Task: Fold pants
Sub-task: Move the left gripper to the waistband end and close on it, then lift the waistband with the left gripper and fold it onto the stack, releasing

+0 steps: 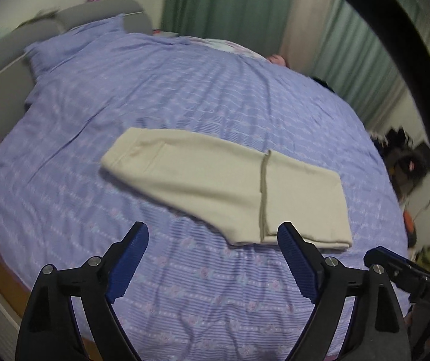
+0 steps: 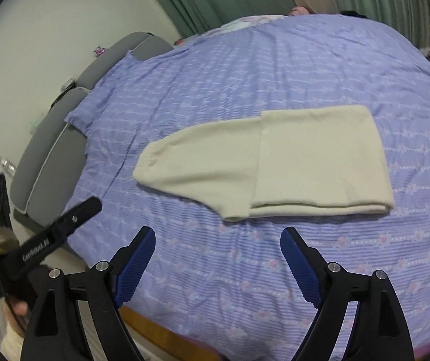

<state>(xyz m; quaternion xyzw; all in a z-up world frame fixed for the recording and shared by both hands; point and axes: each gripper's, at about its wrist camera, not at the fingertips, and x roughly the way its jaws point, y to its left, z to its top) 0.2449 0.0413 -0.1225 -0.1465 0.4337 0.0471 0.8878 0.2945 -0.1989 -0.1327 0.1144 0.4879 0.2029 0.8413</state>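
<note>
Both grippers, left gripper (image 1: 213, 251) and right gripper (image 2: 218, 255), hang spread wide, grasping nothing (neither touches cloth), just near of the folded cream pants (image 2: 290, 162) lying on the lavender bed (image 2: 245, 75).

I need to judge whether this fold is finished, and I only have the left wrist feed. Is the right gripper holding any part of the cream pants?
Observer: No. The right gripper is open and empty, and stops short of the pants.
Operator: The near edge by the fold is blocked in my view. Is anything caught there?
Observer: Nothing. The right wrist view shows the whole near edge lying free on the purple cover.
Operator: Is there anything by the headboard that I can't see?
Observer: What looks like a clear bottle sits at the near end of the grey headboard.
</note>
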